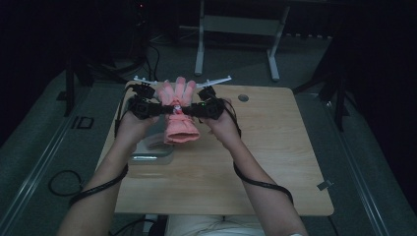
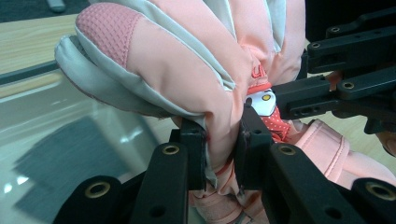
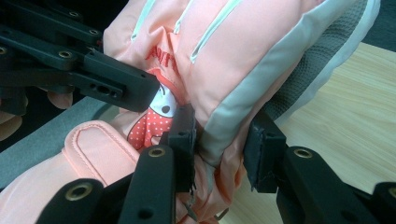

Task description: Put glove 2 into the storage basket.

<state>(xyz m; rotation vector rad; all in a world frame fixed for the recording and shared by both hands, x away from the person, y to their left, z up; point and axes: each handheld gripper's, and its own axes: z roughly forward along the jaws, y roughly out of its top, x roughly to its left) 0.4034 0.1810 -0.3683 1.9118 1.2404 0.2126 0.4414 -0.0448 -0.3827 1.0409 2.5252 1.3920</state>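
A pink padded glove (image 1: 180, 125) with grey trim and a small cartoon patch hangs above the wooden table (image 1: 275, 147), held between both grippers. Its fingers point away from the person and its cuff hangs toward them. My left gripper (image 1: 164, 108) is shut on the glove's left edge; in the left gripper view the pads (image 2: 196, 144) pinch the glove (image 2: 187, 70) fabric. My right gripper (image 1: 191, 109) clamps the opposite edge, and in the right gripper view the grey side strip of the glove (image 3: 261, 51) sits between the pads (image 3: 183, 133). The two grippers face each other closely.
A clear shallow container (image 1: 152, 147) lies on the table under the left hand, also seen as the clear container (image 2: 70, 130) below the glove. A round cable hole (image 1: 243, 98) is at the table's far right. White frame legs (image 1: 199, 44) stand beyond the table.
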